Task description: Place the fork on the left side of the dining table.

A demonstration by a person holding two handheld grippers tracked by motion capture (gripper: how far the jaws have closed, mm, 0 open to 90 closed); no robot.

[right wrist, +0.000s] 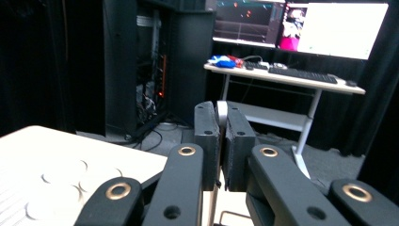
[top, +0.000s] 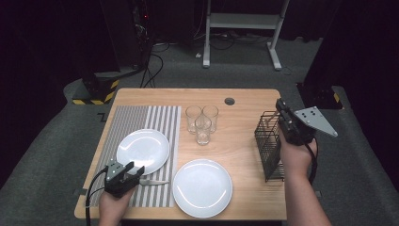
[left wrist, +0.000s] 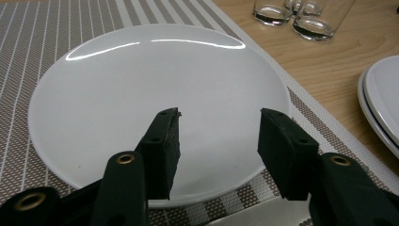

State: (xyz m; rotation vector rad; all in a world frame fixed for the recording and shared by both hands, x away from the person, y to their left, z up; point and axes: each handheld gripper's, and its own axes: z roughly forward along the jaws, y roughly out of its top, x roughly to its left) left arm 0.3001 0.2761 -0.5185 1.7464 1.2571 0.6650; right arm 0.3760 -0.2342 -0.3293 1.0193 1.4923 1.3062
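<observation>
My left gripper point(top: 135, 170) hovers open at the near left of the table, and its jaws point(left wrist: 219, 117) stand apart over the near rim of a white plate point(left wrist: 141, 94) on the striped placemat point(top: 141, 117). A table knife point(top: 153, 181) lies on the mat just right of it, its blade point(left wrist: 263, 216) showing below the jaws. My right gripper point(top: 281, 107) is held above the black wire rack point(top: 268, 141) at the right edge. It is shut on a thin silver utensil point(right wrist: 221, 110), of which just the rounded end shows between the pads.
A second white plate point(top: 202, 187) lies at the near middle. Three clear glasses point(top: 202, 122) cluster at the table's centre. A round cable hole point(top: 229, 100) sits near the far edge. A white desk frame point(top: 244, 21) stands on the floor beyond.
</observation>
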